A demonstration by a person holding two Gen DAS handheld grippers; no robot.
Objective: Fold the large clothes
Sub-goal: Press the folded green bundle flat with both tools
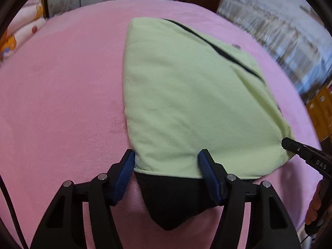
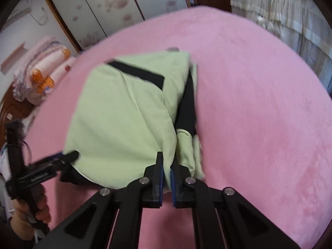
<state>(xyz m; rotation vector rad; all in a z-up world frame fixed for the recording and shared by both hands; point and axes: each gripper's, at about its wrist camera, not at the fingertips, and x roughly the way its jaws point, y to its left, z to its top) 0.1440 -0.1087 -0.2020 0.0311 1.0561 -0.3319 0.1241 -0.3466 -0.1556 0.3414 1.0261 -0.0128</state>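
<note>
A light green garment with black trim [image 1: 186,95] lies folded on the pink bed cover [image 1: 62,103]. My left gripper [image 1: 166,159] is open, its blue-padded fingers either side of the garment's near edge, where black fabric [image 1: 170,199] hangs below the green. My right gripper [image 2: 166,166] is shut on the garment's near right corner [image 2: 168,151]; it also shows in the left wrist view [image 1: 290,143] at the garment's right edge. The garment also shows in the right wrist view [image 2: 128,114], with the left gripper [image 2: 68,155] at its near left corner.
The pink cover [image 2: 259,103] spreads wide around the garment. Stacked bedding [image 2: 41,72] sits at the far left by a floral wardrobe [image 2: 103,4]. A lace-draped piece of furniture [image 1: 269,16] stands at the far right, and a wooden cabinet [image 1: 321,108] beside the bed.
</note>
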